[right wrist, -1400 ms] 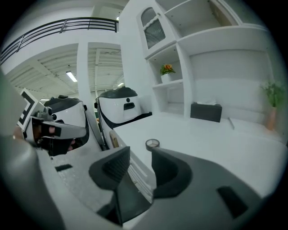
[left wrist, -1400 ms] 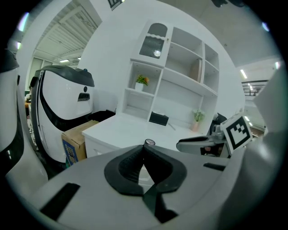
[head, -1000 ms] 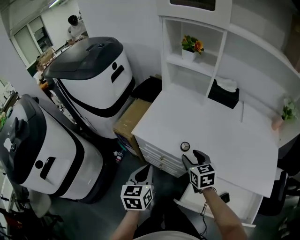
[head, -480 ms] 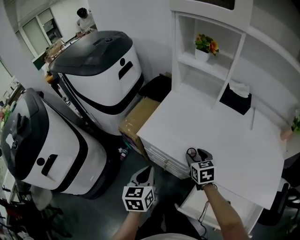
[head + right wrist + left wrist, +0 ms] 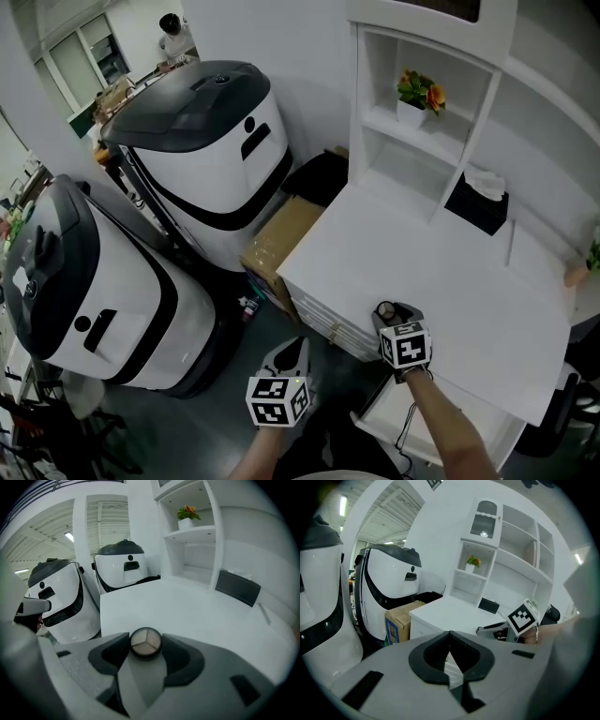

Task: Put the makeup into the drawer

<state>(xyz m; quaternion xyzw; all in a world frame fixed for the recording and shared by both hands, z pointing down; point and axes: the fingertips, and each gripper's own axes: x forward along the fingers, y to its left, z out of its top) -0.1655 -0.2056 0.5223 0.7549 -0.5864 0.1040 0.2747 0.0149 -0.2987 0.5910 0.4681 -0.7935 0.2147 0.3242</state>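
**Right tongs clamped on compact at near edge of desk; left tongs closed, empty**

1. Right gripper (image 5: 392,313): the jaws are clamped on a round makeup compact (image 5: 146,643), one jaw on each side of its black rim. The compact's three-part face shows in the right gripper view.

2. Position of the compact: over the white desk (image 5: 450,272), just inside the near edge and toward the near left corner. The views do not show if it touches the desk top.

3. Drawer (image 5: 450,422): pulled out from under the near edge of the desk, below the person's right forearm. The compact is outside it.

4. Left gripper (image 5: 289,352): the jaw tips are together with nothing between them. It hangs off the desk, in front of the near left corner and below the desk top, well apart from the compact.

5. Other items:
   - black tissue box (image 5: 478,204), at the far edge of the desk, beside the shelf unit;
   - flower pot (image 5: 412,98), on a shelf above the far left corner;
   - cardboard box (image 5: 281,239), on the floor against the left edge of the desk.
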